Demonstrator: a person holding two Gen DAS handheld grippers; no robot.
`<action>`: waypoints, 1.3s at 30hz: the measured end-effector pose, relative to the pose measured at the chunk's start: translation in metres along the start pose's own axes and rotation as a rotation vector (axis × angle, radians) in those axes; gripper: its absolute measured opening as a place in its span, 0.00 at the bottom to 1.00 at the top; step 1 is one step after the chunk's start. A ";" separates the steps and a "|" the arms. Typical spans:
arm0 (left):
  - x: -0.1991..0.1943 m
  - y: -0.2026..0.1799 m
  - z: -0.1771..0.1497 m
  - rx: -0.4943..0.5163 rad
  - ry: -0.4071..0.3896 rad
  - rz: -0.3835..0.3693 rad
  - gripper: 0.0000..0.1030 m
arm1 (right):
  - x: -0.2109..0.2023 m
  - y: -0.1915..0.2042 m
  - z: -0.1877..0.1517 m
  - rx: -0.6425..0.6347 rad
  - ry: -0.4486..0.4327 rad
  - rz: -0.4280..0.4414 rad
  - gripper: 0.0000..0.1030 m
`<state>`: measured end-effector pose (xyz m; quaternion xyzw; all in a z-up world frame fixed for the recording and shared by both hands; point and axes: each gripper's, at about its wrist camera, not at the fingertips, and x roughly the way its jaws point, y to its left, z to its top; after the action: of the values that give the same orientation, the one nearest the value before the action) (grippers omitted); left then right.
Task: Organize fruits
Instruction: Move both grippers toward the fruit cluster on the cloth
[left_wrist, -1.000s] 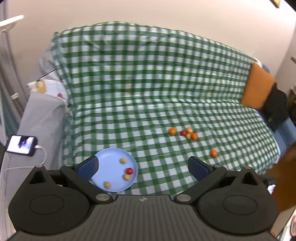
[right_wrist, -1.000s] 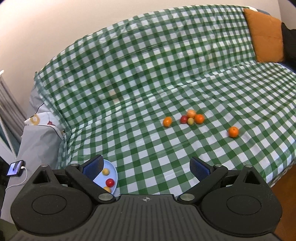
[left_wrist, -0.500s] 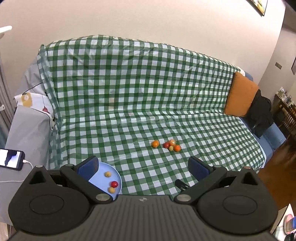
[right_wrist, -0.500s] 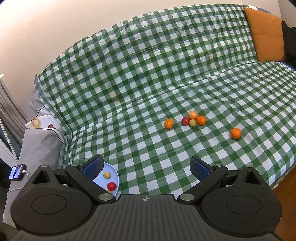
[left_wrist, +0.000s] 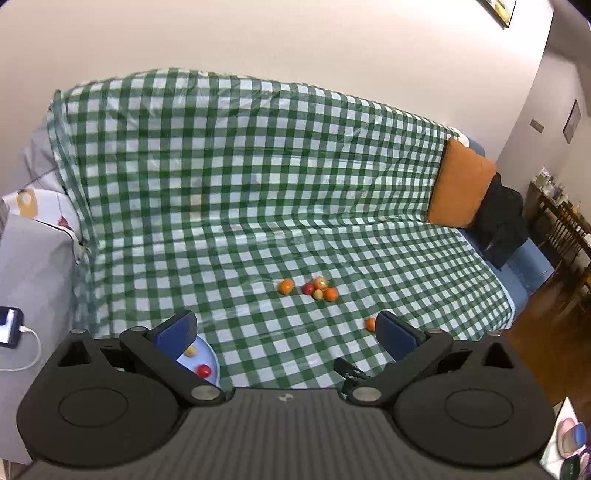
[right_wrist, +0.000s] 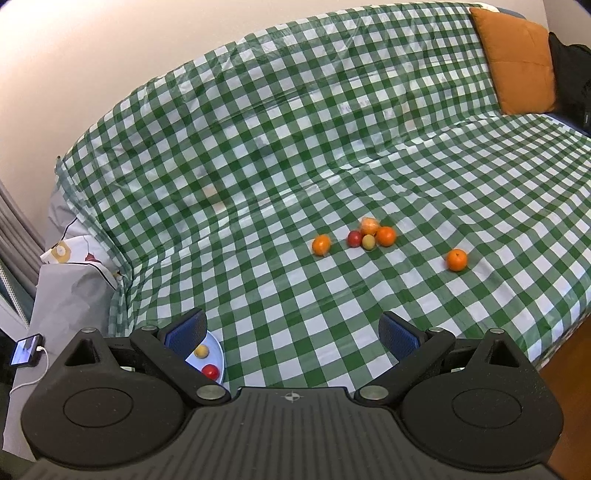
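Note:
A light blue plate (left_wrist: 210, 360) lies at the near left of a sofa draped in green checked cloth (left_wrist: 258, 192), partly hidden behind my left finger; it holds a yellow fruit (left_wrist: 190, 351) and a red fruit (left_wrist: 203, 370). The plate also shows in the right wrist view (right_wrist: 218, 360). A cluster of orange, red and yellow fruits (right_wrist: 371, 236) lies mid-seat, with one orange (right_wrist: 320, 244) to its left and a lone orange (right_wrist: 457, 259) to the right. My left gripper (left_wrist: 286, 330) and right gripper (right_wrist: 293, 330) are both open, empty, well short of the fruits.
An orange cushion (left_wrist: 461, 192) and a dark bundle (left_wrist: 506, 221) sit at the sofa's right end. A phone on a white cable (left_wrist: 9, 326) lies on the grey surface to the left. Wooden floor (left_wrist: 546, 314) is at the right.
Both grippers have drawn back and up from the sofa, the left one most. The plate has slid down behind the left fingers in both views. The fruits have not moved.

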<state>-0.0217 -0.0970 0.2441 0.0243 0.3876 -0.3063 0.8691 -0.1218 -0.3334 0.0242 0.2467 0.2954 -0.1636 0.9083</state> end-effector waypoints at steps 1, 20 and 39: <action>0.004 -0.001 0.000 0.010 0.014 0.002 1.00 | 0.001 0.000 0.000 0.003 -0.001 0.002 0.96; 0.206 0.031 -0.009 0.039 0.132 0.204 1.00 | 0.030 -0.072 0.021 0.083 -0.081 -0.127 0.97; 0.287 0.052 0.116 0.047 0.147 0.203 1.00 | 0.057 -0.047 0.206 0.189 -0.190 0.044 0.99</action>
<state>0.2306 -0.2347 0.1175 0.1059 0.4385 -0.2233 0.8641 -0.0051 -0.4929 0.1176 0.3212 0.1858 -0.1933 0.9083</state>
